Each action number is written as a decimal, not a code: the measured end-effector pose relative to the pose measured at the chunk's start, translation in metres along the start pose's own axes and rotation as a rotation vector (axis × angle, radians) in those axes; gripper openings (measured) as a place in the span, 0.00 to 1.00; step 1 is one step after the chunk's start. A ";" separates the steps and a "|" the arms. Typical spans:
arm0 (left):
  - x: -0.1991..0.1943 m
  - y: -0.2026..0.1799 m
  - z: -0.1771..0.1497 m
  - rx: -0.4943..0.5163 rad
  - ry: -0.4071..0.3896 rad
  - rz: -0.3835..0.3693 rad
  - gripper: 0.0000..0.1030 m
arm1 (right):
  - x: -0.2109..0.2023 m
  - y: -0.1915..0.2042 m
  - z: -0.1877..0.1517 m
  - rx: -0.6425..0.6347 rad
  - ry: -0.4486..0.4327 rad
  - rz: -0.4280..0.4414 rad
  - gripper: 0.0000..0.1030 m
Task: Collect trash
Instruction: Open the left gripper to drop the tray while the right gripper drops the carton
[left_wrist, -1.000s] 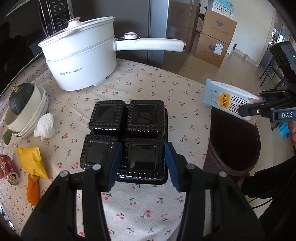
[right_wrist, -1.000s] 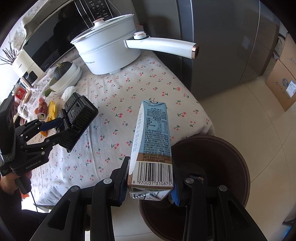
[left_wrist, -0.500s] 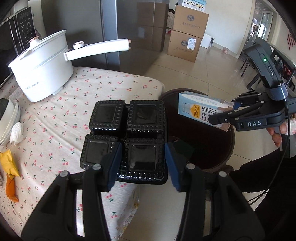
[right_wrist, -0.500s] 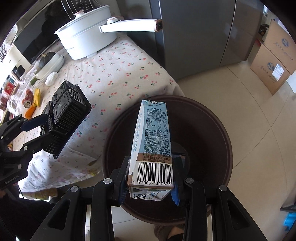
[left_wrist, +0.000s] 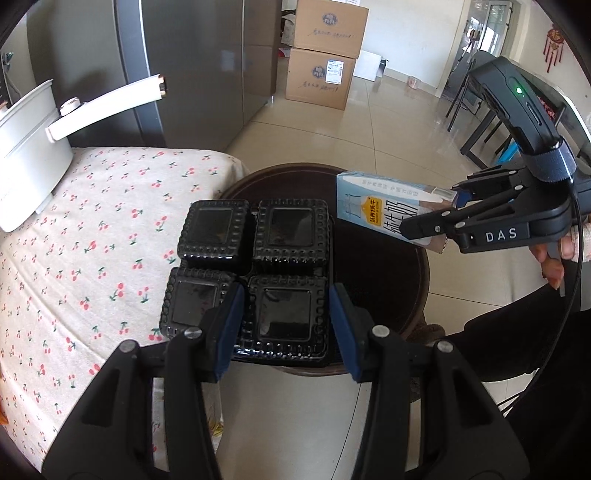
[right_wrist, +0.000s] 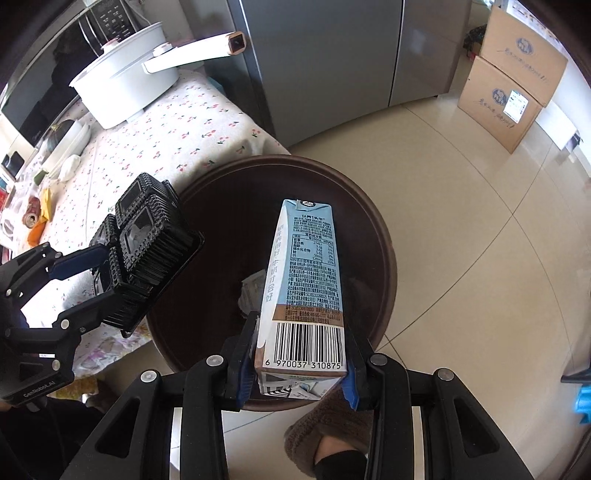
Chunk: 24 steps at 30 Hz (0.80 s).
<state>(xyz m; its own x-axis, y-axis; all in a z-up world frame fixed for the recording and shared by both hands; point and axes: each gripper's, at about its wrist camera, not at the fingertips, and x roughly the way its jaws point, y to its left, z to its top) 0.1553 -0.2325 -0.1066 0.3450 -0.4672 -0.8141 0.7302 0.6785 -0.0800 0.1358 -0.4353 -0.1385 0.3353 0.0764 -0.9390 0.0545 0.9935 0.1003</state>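
Observation:
My left gripper (left_wrist: 284, 328) is shut on a black four-cell plastic tray (left_wrist: 255, 254) and holds it over the near-left rim of a round dark brown trash bin (left_wrist: 417, 280). My right gripper (right_wrist: 301, 363) is shut on a blue and white milk carton (right_wrist: 306, 273) and holds it above the bin's opening (right_wrist: 229, 221). The carton (left_wrist: 384, 214) and right gripper (left_wrist: 436, 229) show at the right in the left wrist view; the tray (right_wrist: 147, 254) and left gripper (right_wrist: 85, 280) show at the left in the right wrist view. Some trash (right_wrist: 253, 291) lies in the bin.
A table with a cherry-print cloth (left_wrist: 92, 236) stands left of the bin, bearing a white long-handled pot (right_wrist: 125, 88), bowls, a tissue, a can and yellow wrappers (right_wrist: 46, 206). A steel fridge (right_wrist: 314, 66) and cardboard boxes (left_wrist: 325, 62) stand behind. Tiled floor lies right of the bin.
Both grippers have moved away from the table to over the bin. The tray now hangs partly over the bin's rim and the carton is over its opening.

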 end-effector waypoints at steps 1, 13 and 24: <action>0.003 -0.005 0.001 0.017 -0.011 0.008 0.49 | -0.001 -0.002 -0.001 0.004 0.000 -0.003 0.37; -0.007 0.017 -0.012 -0.081 0.020 0.139 0.96 | -0.001 0.000 0.001 0.012 -0.001 -0.005 0.37; -0.049 0.059 -0.038 -0.216 0.026 0.266 0.99 | 0.000 0.025 0.013 0.000 0.002 -0.004 0.85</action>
<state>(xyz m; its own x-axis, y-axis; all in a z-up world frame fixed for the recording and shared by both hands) 0.1589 -0.1484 -0.0930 0.4895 -0.2449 -0.8369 0.4739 0.8803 0.0197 0.1494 -0.4116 -0.1314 0.3328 0.0729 -0.9402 0.0555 0.9938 0.0967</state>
